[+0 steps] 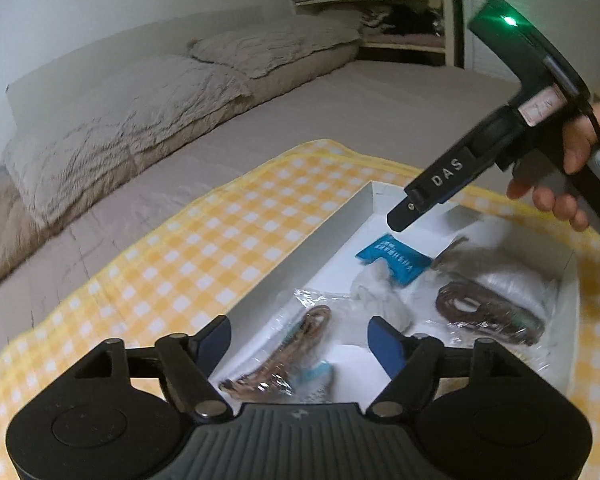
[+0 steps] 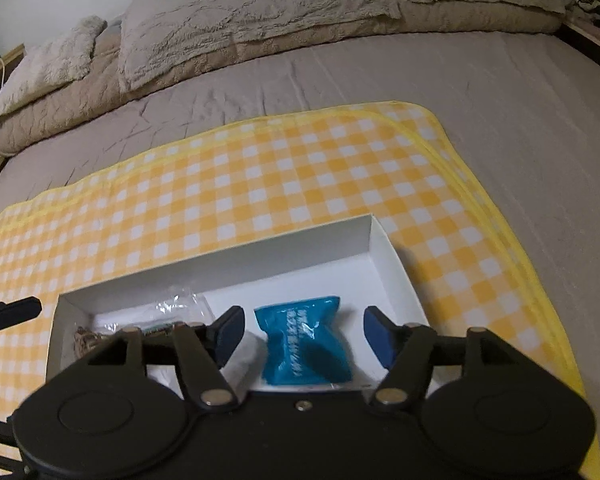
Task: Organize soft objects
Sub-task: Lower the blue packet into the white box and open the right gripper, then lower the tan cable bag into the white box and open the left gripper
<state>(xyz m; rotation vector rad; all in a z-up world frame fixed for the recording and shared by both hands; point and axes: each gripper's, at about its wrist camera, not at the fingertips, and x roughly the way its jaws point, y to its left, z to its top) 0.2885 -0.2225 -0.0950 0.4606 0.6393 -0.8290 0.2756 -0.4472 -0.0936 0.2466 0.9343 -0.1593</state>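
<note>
Both grippers (left (image 1: 300,344), right (image 2: 304,334)) gaping above white box (image 2: 228,250); blue packet (image 2: 306,344) inside.

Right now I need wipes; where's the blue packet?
The blue packet lies inside the white box, between the open right tool's fingers, beside crumpled white tissue.

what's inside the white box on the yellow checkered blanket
Inside the white box: a blue packet, crumpled white tissue, two plastic-wrapped brown cords, and a white bundle. The near end is hidden by the left gripper.
</note>
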